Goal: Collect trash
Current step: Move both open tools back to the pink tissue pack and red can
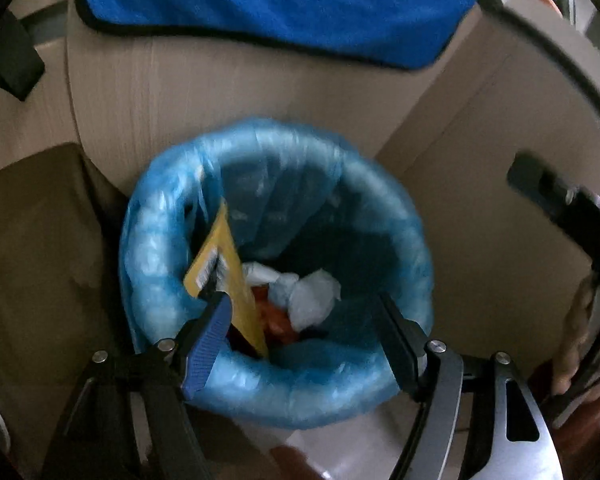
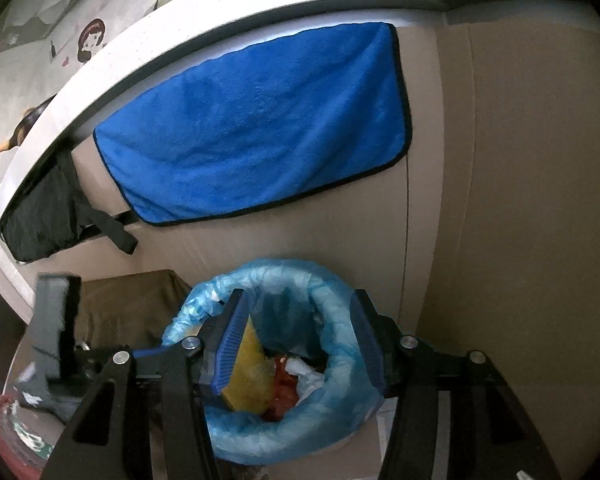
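Left wrist view looks down into one round trash bin (image 1: 276,384) lined with a crinkly blue plastic bag. The left gripper (image 1: 300,308) hangs over the bin with its two jaws wide apart and nothing between them. One flat yellow wrapper (image 1: 228,276) stands on its edge inside, against the bin's left wall, just beside the ribbed blue pad. Two scrunched white paper balls (image 1: 312,296) and some orange scraps (image 1: 276,316) lie at the bottom. One soft blue towel (image 1: 276,4) hangs on the cardboard wall behind.

Right wrist view shows the right gripper (image 2: 296,340) above the same bin (image 2: 284,440), jaws apart and holding nothing. The yellow wrapper (image 2: 248,380) sits inside at the left. The fuzzy blue towel (image 2: 256,128) hangs from the white ledge, and one black cloth (image 2: 44,220) hangs left of it.
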A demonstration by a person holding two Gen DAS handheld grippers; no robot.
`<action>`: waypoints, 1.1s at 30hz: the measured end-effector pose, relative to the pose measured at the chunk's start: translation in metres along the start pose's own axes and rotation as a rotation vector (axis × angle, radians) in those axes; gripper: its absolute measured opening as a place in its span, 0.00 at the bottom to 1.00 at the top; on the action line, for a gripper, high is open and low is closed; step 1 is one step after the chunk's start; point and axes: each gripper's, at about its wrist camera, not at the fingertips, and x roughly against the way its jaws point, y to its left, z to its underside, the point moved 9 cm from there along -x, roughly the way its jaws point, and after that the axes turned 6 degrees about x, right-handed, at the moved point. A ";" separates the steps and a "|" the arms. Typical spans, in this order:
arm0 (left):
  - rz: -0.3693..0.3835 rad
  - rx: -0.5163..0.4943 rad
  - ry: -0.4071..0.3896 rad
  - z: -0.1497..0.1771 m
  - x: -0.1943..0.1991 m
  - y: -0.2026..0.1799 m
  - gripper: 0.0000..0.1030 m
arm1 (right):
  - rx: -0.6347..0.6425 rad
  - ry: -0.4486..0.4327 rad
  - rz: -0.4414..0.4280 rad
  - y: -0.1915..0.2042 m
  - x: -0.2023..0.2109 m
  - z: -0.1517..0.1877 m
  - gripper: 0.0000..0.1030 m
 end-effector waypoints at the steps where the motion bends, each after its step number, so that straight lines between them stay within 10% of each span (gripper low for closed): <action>1: 0.001 -0.007 -0.007 0.002 0.004 0.000 0.71 | -0.001 0.002 -0.001 0.000 0.000 0.001 0.48; 12: -0.172 0.045 -0.425 -0.002 0.159 0.062 0.93 | 0.055 0.024 -0.120 0.059 -0.003 0.020 0.48; 19: -0.428 0.282 -0.466 0.041 0.236 0.196 0.96 | 0.147 0.059 -0.277 0.162 -0.013 0.035 0.48; 24: -0.409 0.522 -0.449 0.075 0.254 0.281 0.96 | 0.207 0.130 -0.376 0.233 -0.031 0.055 0.48; 33: -0.477 0.577 -0.570 0.098 0.285 0.314 0.96 | 0.346 0.318 -0.560 0.327 -0.036 0.121 0.48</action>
